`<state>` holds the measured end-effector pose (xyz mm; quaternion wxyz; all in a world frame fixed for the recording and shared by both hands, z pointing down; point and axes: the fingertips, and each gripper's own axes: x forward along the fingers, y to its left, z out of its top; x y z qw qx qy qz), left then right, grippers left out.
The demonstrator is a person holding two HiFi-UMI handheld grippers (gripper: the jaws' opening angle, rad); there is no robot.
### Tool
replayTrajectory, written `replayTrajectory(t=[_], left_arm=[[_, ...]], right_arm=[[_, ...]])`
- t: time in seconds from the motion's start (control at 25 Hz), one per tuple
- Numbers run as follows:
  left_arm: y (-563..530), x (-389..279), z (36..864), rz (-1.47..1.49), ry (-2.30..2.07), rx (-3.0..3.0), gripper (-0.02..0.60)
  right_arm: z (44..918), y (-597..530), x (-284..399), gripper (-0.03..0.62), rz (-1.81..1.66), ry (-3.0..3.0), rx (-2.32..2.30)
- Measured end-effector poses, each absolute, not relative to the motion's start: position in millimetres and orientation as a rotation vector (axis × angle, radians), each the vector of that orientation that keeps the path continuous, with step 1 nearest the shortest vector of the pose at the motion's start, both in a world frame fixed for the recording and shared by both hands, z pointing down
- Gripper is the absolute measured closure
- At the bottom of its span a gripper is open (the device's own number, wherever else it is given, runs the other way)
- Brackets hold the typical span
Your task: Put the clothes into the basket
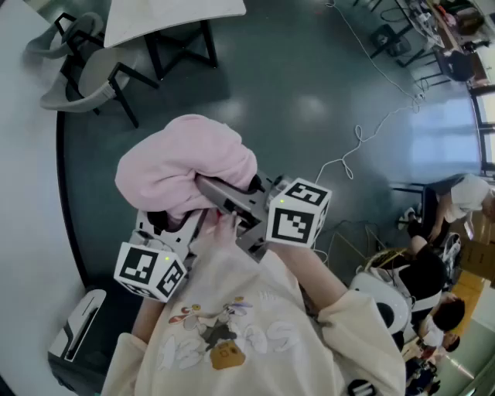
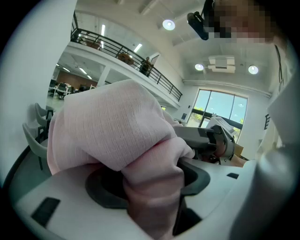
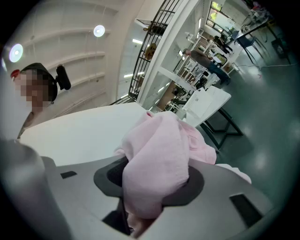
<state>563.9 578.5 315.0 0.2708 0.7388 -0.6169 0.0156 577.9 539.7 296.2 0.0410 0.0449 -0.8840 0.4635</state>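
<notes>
A bunched pale pink knitted garment (image 1: 186, 166) is held up in the air in front of the person's cream printed sweatshirt (image 1: 232, 325), above the dark grey-green floor (image 1: 309, 93) and just to the 10 o'clock side of the head view's centre. The right hand-held gripper (image 1: 220, 193) reaches into the bundle from 4 o'clock, its marker cube trailing behind. In the right gripper view its jaws stand partly closed, with a thick fold of the garment (image 3: 159, 154) packed between them and bulging out above the right hand-held gripper (image 3: 150, 197), so it holds the cloth. The left hand-held gripper (image 1: 166, 224) sits under the bundle at 6 o'clock of it, tilted somewhat downward. In the left gripper view its jaws stand at their widest. A roll of the garment (image 2: 112, 126) drapes over the left hand-held gripper (image 2: 152, 197) and hangs down through the gap, lying there loosely rather than pinched. The two hand-held grippers are close together, nearly touching. A white curved-edged bench (image 1: 23, 193) fills the 9 o'clock side of the head view. A white table (image 1: 170, 15) on black legs stands at 12 o'clock, and grey moulded chairs (image 1: 93, 73) stand at 11 o'clock.
</notes>
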Motion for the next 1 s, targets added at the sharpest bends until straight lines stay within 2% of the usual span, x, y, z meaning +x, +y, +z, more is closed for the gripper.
replayTrajectory(t=[0.64,0.8,1.0], left_arm=[[583.1,582.4,315.2,0.072,-1.686,1.974,0.301],[612.4,558.1,320.4,0.068,-1.699,1.956,0.301],[651.4,494.6,319.7,0.074,-1.715,1.984,0.301]], right_arm=[[296.4,543.6,596.0,0.413,1.483,-2.702,0.088],[302.5,572.5,570.9,0.413,1.496,-2.682,0.049],[301.1,611.8,508.3,0.413,1.482,-2.718,0.04]])
